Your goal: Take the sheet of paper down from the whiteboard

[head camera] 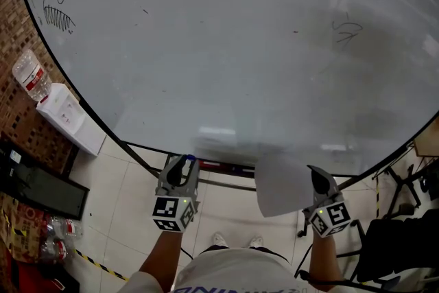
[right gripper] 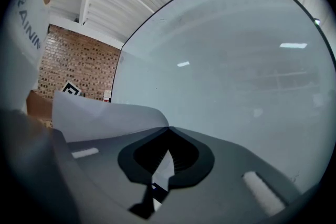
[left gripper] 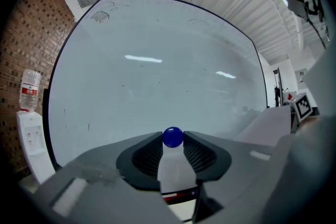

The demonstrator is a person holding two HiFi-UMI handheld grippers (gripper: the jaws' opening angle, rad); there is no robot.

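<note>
The white sheet of paper (head camera: pixel 282 185) hangs free below the whiteboard (head camera: pixel 240 44), its right edge pinched in my right gripper (head camera: pixel 317 173), which is shut on it. In the right gripper view the paper (right gripper: pixel 105 118) curls away to the left from the closed tips of the right gripper (right gripper: pixel 168 128). My left gripper (head camera: pixel 184 161) stays near the board's lower edge, shut on a small blue round magnet (left gripper: pixel 172 137) at its tips. The left gripper view shows the paper (left gripper: pixel 270 123) at the right.
The board carries a few marker sketches (head camera: pixel 55 7). A red marker (head camera: pixel 219 165) lies on the tray under it. A water dispenser (head camera: pixel 68 116) with a bottle (head camera: pixel 31 75) stands at the left by a brick wall. A black chair (head camera: pixel 405 243) stands at the right.
</note>
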